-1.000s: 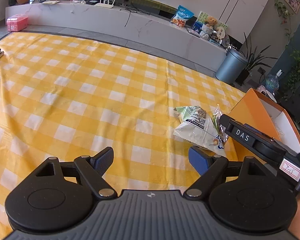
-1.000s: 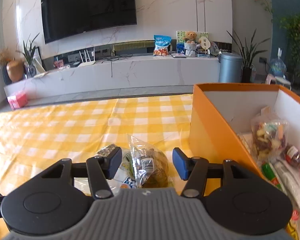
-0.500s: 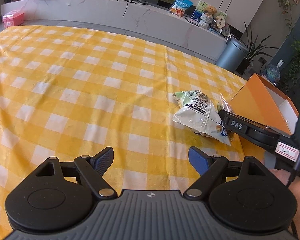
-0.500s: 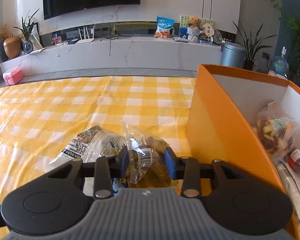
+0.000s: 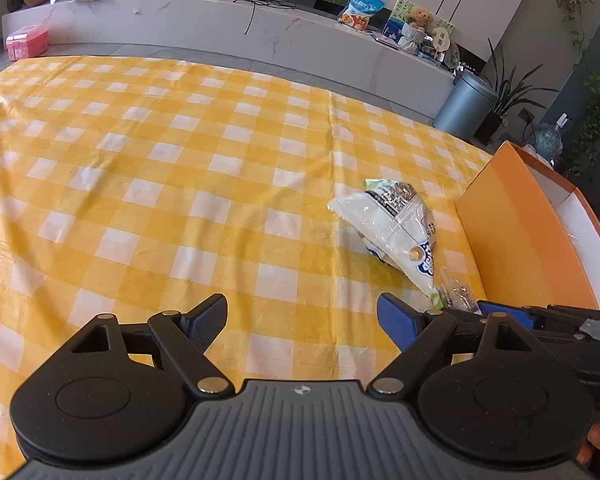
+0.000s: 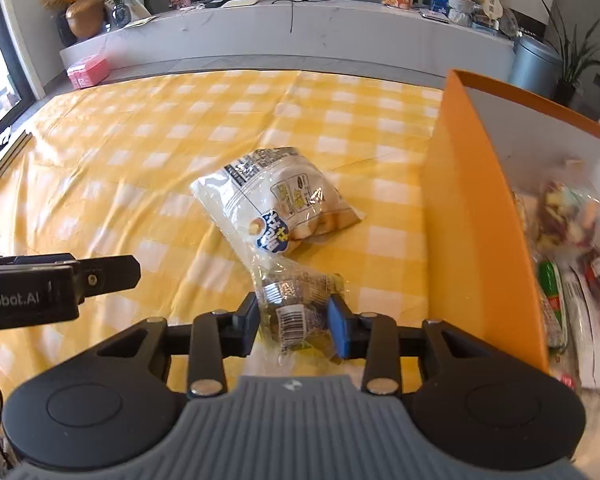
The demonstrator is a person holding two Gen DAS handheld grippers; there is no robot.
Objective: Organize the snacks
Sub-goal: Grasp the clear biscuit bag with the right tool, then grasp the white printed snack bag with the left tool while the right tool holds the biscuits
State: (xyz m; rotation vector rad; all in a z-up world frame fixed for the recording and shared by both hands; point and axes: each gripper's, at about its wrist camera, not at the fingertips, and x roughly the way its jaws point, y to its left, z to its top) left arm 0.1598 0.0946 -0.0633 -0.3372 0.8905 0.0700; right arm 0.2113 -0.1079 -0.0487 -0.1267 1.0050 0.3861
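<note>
My right gripper [image 6: 294, 320] is shut on a small clear snack packet [image 6: 296, 300] with a barcode label and holds it above the yellow checked tablecloth. A white snack bag [image 6: 276, 200] lies on the cloth just beyond it, also seen in the left wrist view [image 5: 392, 224]. The orange box [image 6: 460, 216] with white inside stands to the right and holds several snacks [image 6: 568, 220]. My left gripper [image 5: 302, 320] is open and empty above the cloth, left of the white bag. The right gripper shows at the left view's right edge [image 5: 540, 320].
The box's orange wall [image 5: 516, 236] rises at the right of the left wrist view. A long white marble shelf [image 5: 260, 32] with a snack bag, router and ornaments runs behind the table. A grey bin [image 5: 464, 108] stands at its right end.
My right gripper closed on the clear packet and lifted it off the cloth, drawing back from the white bag. My left gripper stayed open and rose slightly.
</note>
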